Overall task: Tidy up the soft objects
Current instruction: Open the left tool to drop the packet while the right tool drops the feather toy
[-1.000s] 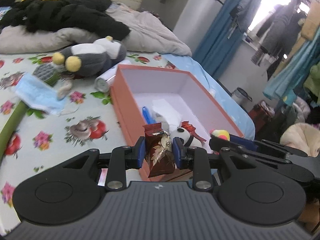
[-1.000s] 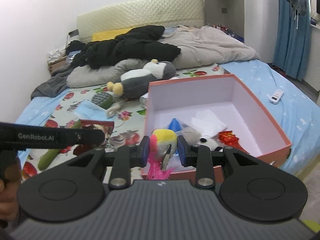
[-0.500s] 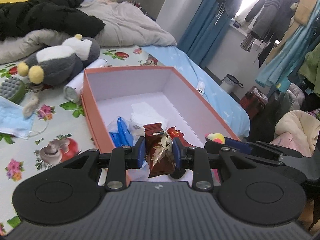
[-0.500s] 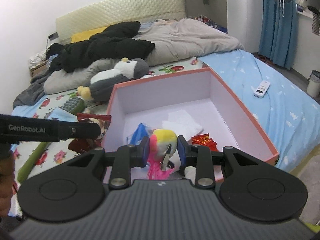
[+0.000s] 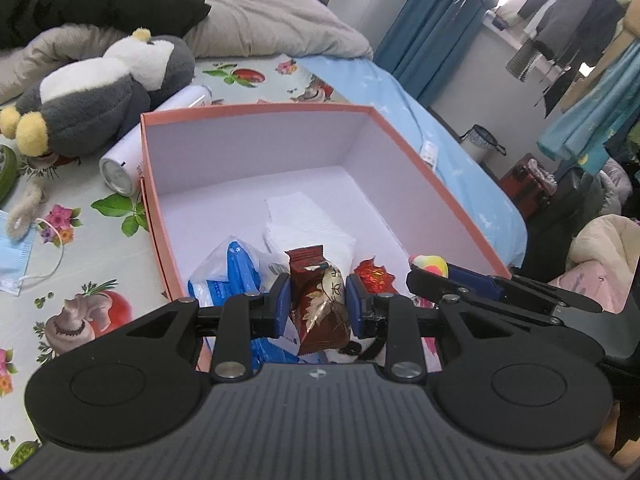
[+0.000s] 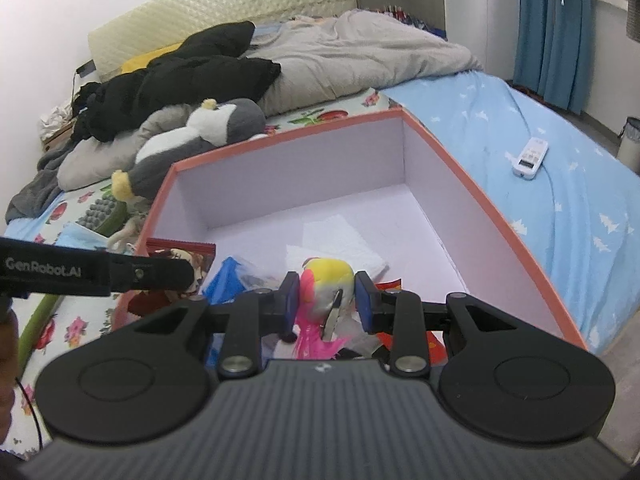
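Note:
An orange box (image 5: 404, 140) (image 6: 492, 204) with a pale lilac inside lies open on the bed. My left gripper (image 5: 318, 304) is shut on a brown snack packet (image 5: 320, 308), held over the box's near end. My right gripper (image 6: 327, 300) is shut on a yellow and pink plush toy (image 6: 326, 286) with pink feathers, also over the near end. Inside the box lie a white folded tissue (image 5: 304, 224), a blue and white packet (image 5: 236, 276) and a red foil wrapper (image 5: 374, 276). The right gripper shows at the right of the left wrist view.
A grey and white plush penguin (image 5: 100, 92) (image 6: 196, 148) lies left of the box beside a white cylinder (image 5: 132, 160). A blue face mask (image 5: 12, 256), black clothes (image 6: 180, 84), a grey duvet (image 6: 360, 56) and a white remote (image 6: 530, 158) are on the bed.
Both grippers have moved forward and lower over the box's near end, each still holding its object. The box now fills more of both views.

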`<state>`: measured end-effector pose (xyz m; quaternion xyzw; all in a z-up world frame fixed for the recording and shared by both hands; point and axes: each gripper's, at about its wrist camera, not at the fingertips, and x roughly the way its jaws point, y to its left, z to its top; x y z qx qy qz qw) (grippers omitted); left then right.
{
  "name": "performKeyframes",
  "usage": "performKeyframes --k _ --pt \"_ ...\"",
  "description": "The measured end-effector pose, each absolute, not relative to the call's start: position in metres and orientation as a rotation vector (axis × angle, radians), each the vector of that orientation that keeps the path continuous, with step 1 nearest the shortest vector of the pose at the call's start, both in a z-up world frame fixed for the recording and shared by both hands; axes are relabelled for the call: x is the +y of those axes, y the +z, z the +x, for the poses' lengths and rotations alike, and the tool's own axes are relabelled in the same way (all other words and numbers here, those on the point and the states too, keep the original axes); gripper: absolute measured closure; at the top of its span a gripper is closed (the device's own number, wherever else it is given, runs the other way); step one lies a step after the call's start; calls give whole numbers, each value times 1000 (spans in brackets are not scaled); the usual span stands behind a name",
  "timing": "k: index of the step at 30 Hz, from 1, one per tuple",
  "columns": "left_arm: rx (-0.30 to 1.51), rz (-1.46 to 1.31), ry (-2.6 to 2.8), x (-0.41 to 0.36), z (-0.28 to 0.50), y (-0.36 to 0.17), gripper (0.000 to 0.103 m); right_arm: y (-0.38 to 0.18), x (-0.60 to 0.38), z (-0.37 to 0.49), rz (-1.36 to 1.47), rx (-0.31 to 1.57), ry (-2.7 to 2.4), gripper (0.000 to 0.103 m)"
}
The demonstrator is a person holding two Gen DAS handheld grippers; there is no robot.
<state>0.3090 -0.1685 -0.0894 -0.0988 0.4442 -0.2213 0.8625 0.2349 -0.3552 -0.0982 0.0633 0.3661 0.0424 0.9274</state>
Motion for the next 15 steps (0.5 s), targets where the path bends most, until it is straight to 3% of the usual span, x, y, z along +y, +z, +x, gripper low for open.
performKeyframes --k 8,11,15 --pt "972 -200 -446 -182 337 -111 69 -115 -369 249 161 772 76 69" --pt "982 -198 -441 -185 344 -117 54 -120 -373 255 178 788 70 68" --pt "994 -182 -426 -186 346 -120 54 -123 -373 257 174 803 82 63"
